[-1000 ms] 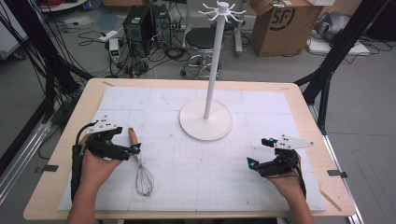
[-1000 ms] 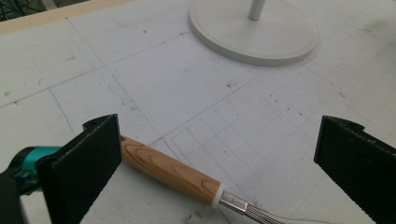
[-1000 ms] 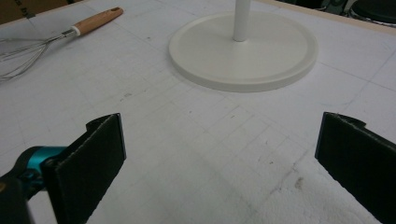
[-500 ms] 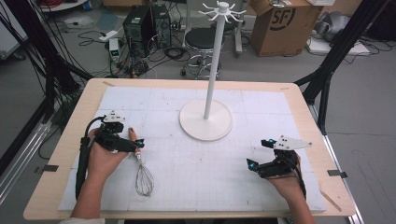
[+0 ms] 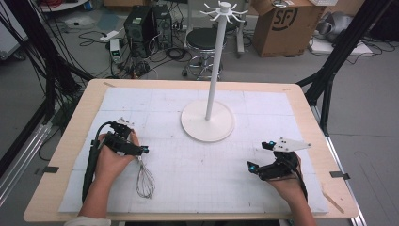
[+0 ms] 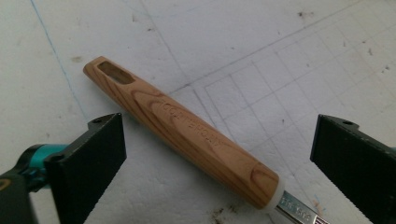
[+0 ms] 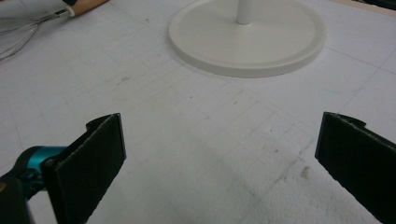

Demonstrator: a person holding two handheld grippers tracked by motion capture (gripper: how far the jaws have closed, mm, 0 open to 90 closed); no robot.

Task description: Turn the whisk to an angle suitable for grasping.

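While the left gripper (image 6: pixel 217 154) straddles the whisk's wooden handle (image 6: pixel 187 133), jaws just starting to close (nothing pinched yet).
Handle lies askew between them; closing could roll it free. Right gripper (image 7: pixel 219 158) gapes, idle.

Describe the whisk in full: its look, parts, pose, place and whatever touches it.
The whisk lies flat on the white gridded mat, on the table's left side. Its handle looks like grained wood, with raised lettering, an oblong hanging slot at the far end and a pale collar leading to a metal neck. Thin wire loops point toward the person. The left gripper straddles the handle, jaws wide on either side; neither pad touches it.
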